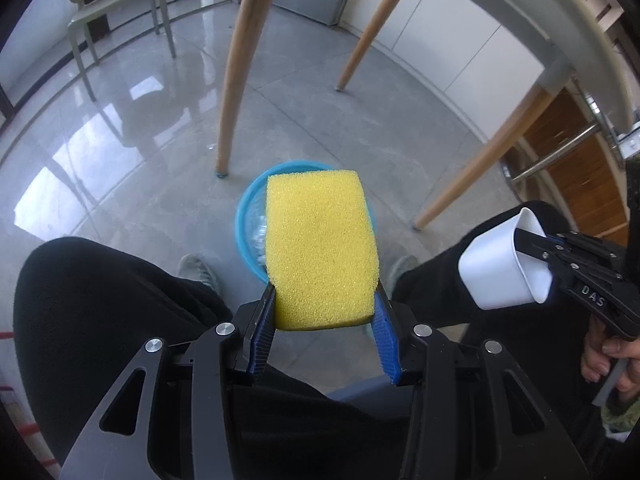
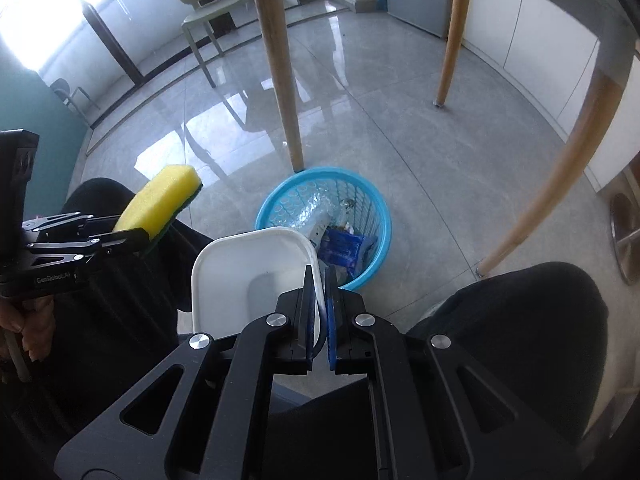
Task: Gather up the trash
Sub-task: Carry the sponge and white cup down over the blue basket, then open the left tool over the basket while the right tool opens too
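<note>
Glossy grey floor tiles carry a blue basket beside a wooden table leg. We hold a yellow sponge clamped in our left gripper; our right gripper pinches a white tub by its rim, both above the basket.

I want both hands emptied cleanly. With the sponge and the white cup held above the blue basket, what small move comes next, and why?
Probably ease the left gripper open: its yellow sponge hangs right over the blue basket, while the white cup in the right gripper sits nearer the basket's edge.
</note>
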`<action>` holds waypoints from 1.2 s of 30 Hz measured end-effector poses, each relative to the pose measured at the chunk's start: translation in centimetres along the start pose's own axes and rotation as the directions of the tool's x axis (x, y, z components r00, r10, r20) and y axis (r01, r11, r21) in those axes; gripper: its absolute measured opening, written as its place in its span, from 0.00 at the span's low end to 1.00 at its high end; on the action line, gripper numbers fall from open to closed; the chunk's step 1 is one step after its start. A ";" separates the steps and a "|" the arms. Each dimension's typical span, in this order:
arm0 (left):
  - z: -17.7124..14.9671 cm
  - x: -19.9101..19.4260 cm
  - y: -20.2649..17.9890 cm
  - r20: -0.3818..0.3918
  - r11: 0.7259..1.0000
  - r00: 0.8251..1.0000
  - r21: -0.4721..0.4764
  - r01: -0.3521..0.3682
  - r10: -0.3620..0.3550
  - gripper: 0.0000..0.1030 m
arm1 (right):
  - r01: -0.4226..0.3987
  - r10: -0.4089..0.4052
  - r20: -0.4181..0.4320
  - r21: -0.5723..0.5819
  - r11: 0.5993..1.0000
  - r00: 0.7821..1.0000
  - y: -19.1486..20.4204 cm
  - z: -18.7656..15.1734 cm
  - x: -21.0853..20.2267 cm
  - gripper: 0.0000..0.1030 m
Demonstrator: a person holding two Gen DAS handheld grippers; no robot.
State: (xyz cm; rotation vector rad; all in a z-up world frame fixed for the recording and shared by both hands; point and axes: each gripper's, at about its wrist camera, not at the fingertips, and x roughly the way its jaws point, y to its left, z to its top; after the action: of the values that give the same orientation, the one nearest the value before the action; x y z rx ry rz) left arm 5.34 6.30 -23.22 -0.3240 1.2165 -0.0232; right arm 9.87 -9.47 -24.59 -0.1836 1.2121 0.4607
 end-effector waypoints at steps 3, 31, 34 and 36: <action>0.6 1.0 0.3 -0.014 1.000 1.000 -0.011 0.008 -0.009 0.42 | -0.010 0.011 -0.023 0.013 1.000 1.000 -0.4 0.4 1.6 0.04; 7.4 15.7 2.5 -0.219 0.995 0.973 -0.059 -0.081 0.067 0.42 | 0.043 0.001 -0.251 0.170 0.984 0.968 -4.5 5.1 19.6 0.04; 7.9 17.1 2.6 -0.243 0.995 0.968 -0.055 -0.086 0.070 0.42 | 0.049 0.005 -0.267 0.196 0.979 0.964 -5.4 5.7 21.4 0.04; 8.3 17.8 2.9 -0.256 0.995 0.964 -0.061 -0.082 0.063 0.42 | 0.054 0.006 -0.274 0.210 0.976 0.962 -5.8 6.1 22.3 0.04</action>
State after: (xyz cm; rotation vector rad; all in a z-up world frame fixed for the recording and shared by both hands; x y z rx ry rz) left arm 18.80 7.65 -37.71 -0.3456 1.4860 0.0434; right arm 23.74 -6.88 -43.85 -0.0764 1.5202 0.2847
